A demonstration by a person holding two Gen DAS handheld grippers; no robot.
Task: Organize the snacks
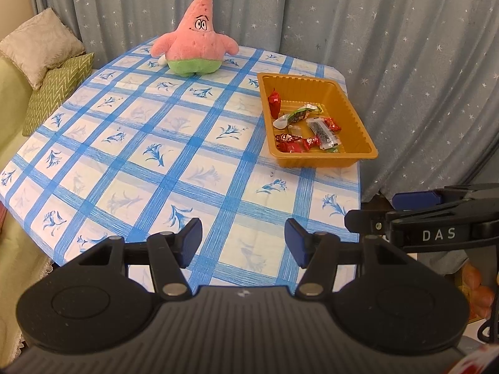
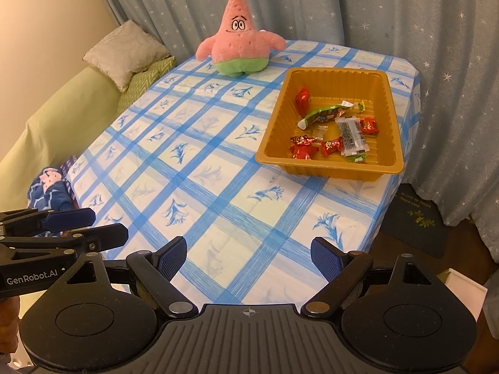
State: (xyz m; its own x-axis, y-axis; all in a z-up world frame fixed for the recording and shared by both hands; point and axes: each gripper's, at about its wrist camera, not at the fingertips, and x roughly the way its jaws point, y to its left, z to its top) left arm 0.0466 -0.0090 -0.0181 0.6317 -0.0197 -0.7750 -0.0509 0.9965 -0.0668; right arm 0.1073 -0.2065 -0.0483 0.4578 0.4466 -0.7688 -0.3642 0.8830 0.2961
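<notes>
Tabletop (image 2: 218, 218) under blue-checked floral cloth carries a pink star plush (image 2: 238, 39) at the far edge and a gold tray (image 2: 327, 163) of wrapped snacks (image 2: 351, 134) near the right side.

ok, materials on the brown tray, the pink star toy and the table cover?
Brown tray: looks like thin moulded plastic, semi-gloss; ribbed walls, rolled rim, light sheen.
Pink star toy: plush fabric, matte and fuzzy; soft pile, printed or stitched eyes.
Table cover: blue check with flower print, smooth and matte; woven cloth or wipeable vinyl, can't tell which from here.
</notes>
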